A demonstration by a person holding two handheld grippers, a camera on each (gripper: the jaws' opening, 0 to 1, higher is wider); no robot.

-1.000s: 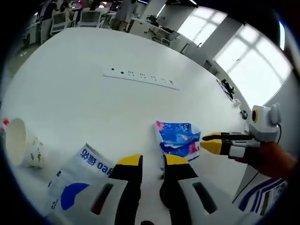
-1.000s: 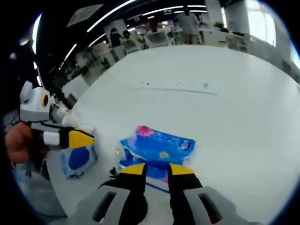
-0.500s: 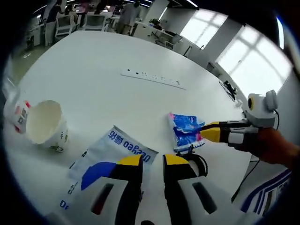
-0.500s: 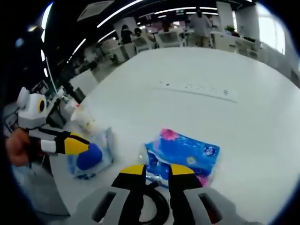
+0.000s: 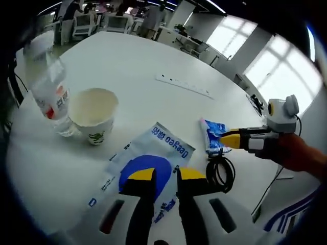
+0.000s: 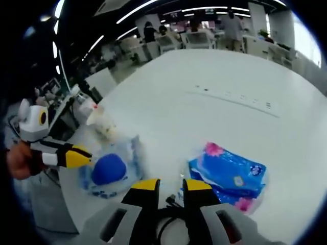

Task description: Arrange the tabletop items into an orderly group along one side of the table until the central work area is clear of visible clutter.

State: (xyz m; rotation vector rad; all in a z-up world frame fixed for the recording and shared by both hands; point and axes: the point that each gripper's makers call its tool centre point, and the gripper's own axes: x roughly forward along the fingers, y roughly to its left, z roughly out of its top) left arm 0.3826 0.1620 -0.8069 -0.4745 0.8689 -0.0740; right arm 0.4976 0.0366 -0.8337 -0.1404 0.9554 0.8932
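In the left gripper view the left tool (image 5: 165,174) hovers with jaws slightly apart and empty over one white-and-blue pouch (image 5: 148,176), partly hiding it. At 3 o'clock lies one coiled black cable (image 5: 220,172), and the right tool (image 5: 223,139), closed or not I cannot tell, half covers one blue tissue pack (image 5: 211,139). Farther on the white desk (image 5: 127,76), at 10 o'clock, stand one paper cup (image 5: 94,115) and one blurred bottle (image 5: 50,87), with a power strip (image 5: 184,86) at 12.

From the left gripper view we look low across the round white tabletop (image 5: 127,76) toward bright windows. From the right gripper view we look over it toward an office with ceiling lights. Both sit close above the near edge, sharing the blue floral tissue pack (image 5: 212,139) (image 6: 231,176) and coiled black cable (image 5: 220,173) (image 6: 171,224).
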